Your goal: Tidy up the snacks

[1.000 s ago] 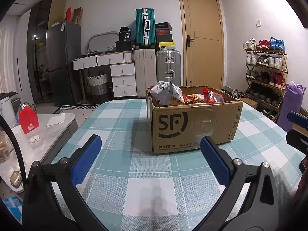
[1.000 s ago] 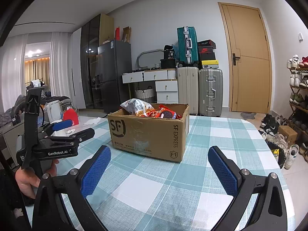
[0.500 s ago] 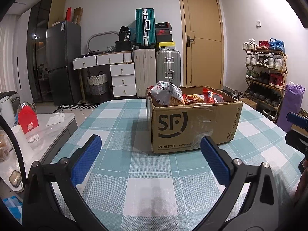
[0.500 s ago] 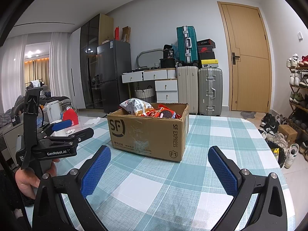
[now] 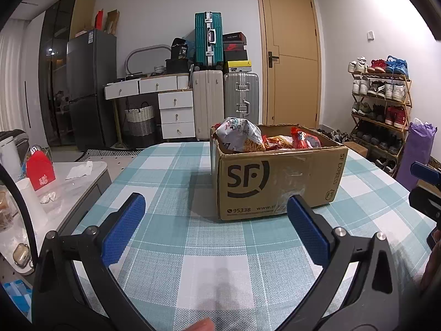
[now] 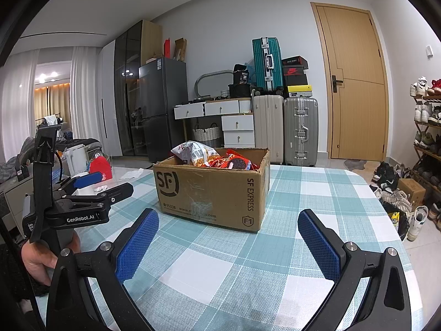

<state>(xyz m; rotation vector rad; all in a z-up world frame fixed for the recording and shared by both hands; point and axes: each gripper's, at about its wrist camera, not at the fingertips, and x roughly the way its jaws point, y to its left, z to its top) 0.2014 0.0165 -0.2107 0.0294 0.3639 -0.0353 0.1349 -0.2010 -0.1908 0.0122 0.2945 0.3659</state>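
Observation:
A brown SF Express cardboard box (image 5: 278, 182) stands open on the checked tablecloth (image 5: 176, 193), also in the right wrist view (image 6: 212, 193). It holds several snack bags: a white-and-orange bag (image 5: 239, 135) sticks up at its left, red packets (image 5: 303, 140) lie beside it, and a cookie pack (image 6: 238, 163) shows. My left gripper (image 5: 216, 212) is open and empty, short of the box's front. My right gripper (image 6: 227, 230) is open and empty, in front of the box's near right corner. The left gripper also shows in the right wrist view (image 6: 82, 190).
A low white side table (image 5: 69, 176) left of the table carries a red carton (image 5: 40, 171), a white cup and small items. Suitcases (image 5: 209, 104), drawers and a fridge stand behind. A shoe rack (image 5: 380, 104) and purple bag (image 5: 416, 151) stand at the right.

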